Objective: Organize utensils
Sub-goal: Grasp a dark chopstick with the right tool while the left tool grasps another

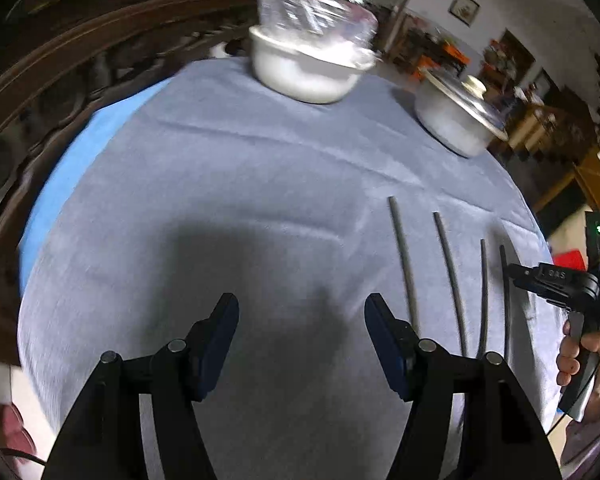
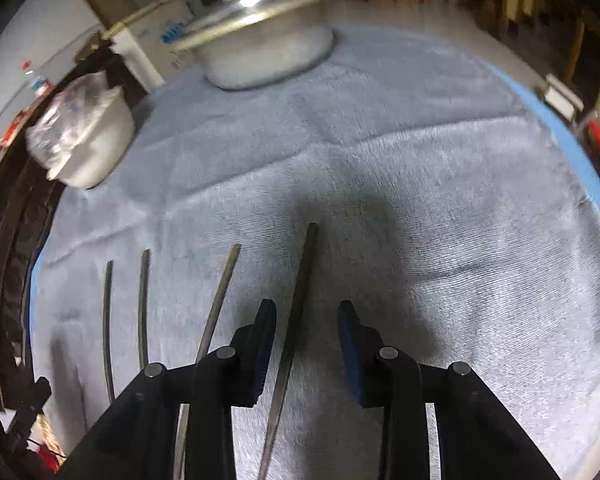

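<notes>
Several dark chopsticks lie side by side on a grey cloth (image 1: 220,200). In the left wrist view they lie right of my left gripper (image 1: 302,304), the nearest chopstick (image 1: 404,264) just beside its right finger. The left gripper is open and empty above bare cloth. In the right wrist view my right gripper (image 2: 306,308) is open, its jaws either side of the rightmost chopstick (image 2: 296,320) without touching it. Another chopstick (image 2: 216,312) lies just left, two more (image 2: 143,308) farther left. The right gripper also shows at the left view's right edge (image 1: 556,284).
A white bowl holding crumpled clear plastic (image 1: 308,64) stands at the far side of the cloth. A lidded metal pot (image 1: 460,116) stands to its right. Dark carved wooden furniture (image 1: 60,80) borders the table on the left. A blue underlayer (image 2: 560,128) shows at the cloth's edge.
</notes>
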Motion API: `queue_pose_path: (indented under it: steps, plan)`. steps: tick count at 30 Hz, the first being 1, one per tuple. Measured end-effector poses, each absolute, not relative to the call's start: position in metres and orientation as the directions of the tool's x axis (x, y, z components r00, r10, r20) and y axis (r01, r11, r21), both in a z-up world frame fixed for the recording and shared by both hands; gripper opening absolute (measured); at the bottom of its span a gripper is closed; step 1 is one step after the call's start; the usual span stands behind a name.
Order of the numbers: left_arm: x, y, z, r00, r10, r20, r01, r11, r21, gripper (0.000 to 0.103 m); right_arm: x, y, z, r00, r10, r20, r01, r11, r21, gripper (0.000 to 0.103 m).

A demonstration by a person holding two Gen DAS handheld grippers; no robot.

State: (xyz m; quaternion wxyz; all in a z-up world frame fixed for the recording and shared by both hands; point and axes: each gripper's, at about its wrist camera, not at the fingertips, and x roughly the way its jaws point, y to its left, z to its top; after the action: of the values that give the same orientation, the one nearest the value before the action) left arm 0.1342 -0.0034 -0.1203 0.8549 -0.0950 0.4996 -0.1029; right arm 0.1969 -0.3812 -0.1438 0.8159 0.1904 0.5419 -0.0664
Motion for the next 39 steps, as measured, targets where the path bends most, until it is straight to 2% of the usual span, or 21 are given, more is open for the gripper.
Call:
queue_pose_path:
  steps: [2,7,10,16,26,27,28,30,31,32,39]
  plan:
    - [0.153,-0.014,-0.116,0.445,-0.284,-0.849,0.103,0.958,-0.266,0.066,0.206,-0.381,-0.144,0.38,0.079,-0.922,0.332,0.918,0.216,0.035]
    - [0.201,-0.048,-0.108,0.31,-0.296,-0.904,0.137,0.954,-0.265,0.066,0.242,-0.364,-0.144,0.23,-0.013,-0.973,0.282,0.958,0.054,0.033]
    - [0.225,-0.08,-0.108,0.216,-0.246,-0.945,0.182,0.961,-0.208,0.066,0.255,-0.357,-0.144,0.171,-0.042,-0.984,0.237,0.972,-0.001,0.032]
    - [0.255,-0.113,-0.138,0.047,-0.159,-0.986,0.17,0.974,-0.149,0.066,0.269,-0.351,-0.146,0.146,-0.04,-0.988,0.19,0.982,-0.012,0.027]
    - [0.268,-0.134,-0.151,0.035,-0.146,-0.989,0.154,0.978,-0.139,0.066,0.248,-0.359,-0.146,0.184,-0.013,-0.983,0.131,0.991,0.011,0.018]
    - [0.268,-0.137,-0.15,0.047,-0.137,-0.99,0.162,0.979,-0.127,0.064,0.247,-0.359,-0.146,0.188,-0.014,-0.982,0.126,0.992,0.01,0.017]
    - [0.267,-0.141,-0.149,0.067,-0.116,-0.991,0.181,0.978,-0.102,0.057,0.241,-0.36,-0.143,0.192,-0.013,-0.981,0.124,0.992,0.012,0.016]
    - [0.265,-0.147,-0.147,0.106,-0.077,-0.991,0.203,0.978,-0.054,0.036,0.234,-0.362,-0.14,0.199,-0.006,-0.98,0.123,0.992,0.019,0.012]
    - [0.264,-0.148,-0.146,0.119,-0.073,-0.99,0.215,0.976,-0.046,0.012,0.232,-0.363,-0.139,0.207,0.0,-0.978,0.124,0.992,0.026,0.012]
    - [0.263,-0.149,-0.145,0.123,-0.088,-0.989,0.224,0.973,-0.058,0.008,0.23,-0.363,-0.138,0.213,0.006,-0.977,0.124,0.992,0.033,0.01]
    - [0.243,-0.127,-0.128,0.212,-0.117,-0.97,0.212,0.975,-0.071,0.005,0.203,-0.386,-0.128,0.293,0.12,-0.949,0.159,0.972,0.173,0.007]
